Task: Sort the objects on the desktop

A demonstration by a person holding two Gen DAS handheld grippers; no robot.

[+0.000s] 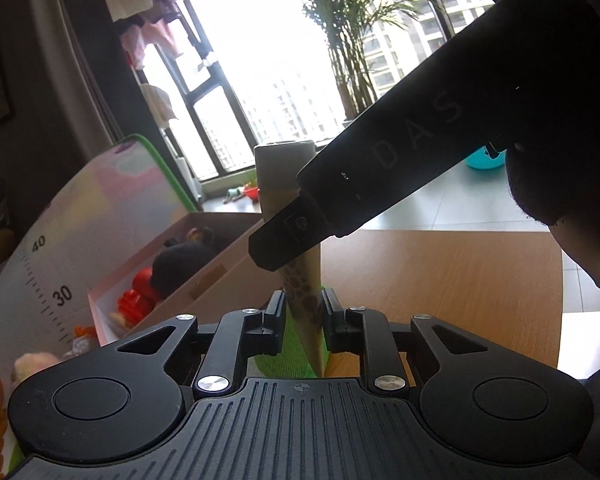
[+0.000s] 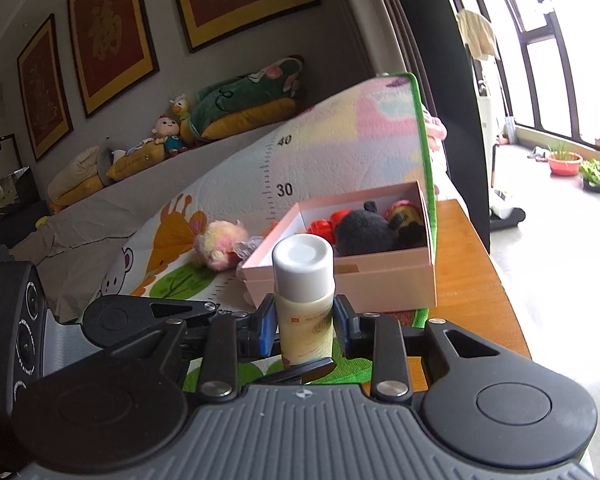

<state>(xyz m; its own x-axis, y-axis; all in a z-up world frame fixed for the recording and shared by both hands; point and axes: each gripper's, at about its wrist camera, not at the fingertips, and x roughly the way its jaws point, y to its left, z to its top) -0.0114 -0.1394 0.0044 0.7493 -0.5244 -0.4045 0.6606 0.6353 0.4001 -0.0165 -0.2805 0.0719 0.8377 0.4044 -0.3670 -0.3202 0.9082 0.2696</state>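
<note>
A cream bottle with a white cap (image 2: 305,312) stands upright over the colourful play mat. My right gripper (image 2: 306,330) is shut on its body, just under the cap. In the left wrist view, my left gripper (image 1: 304,318) is shut on the bottle (image 1: 302,284) lower down. One finger (image 1: 286,240) of the right gripper crosses in front of the bottle from the upper right. The other right finger is hidden behind it. A left fingertip (image 2: 302,370) shows beneath the bottle in the right wrist view.
A pink box (image 2: 340,280) just behind the bottle holds a black plush and red toys; it also shows as the box (image 1: 220,276) on the left. A fluffy pink toy (image 2: 220,246) lies on the mat. The wooden table (image 1: 440,280) extends right, ending at the tiled floor.
</note>
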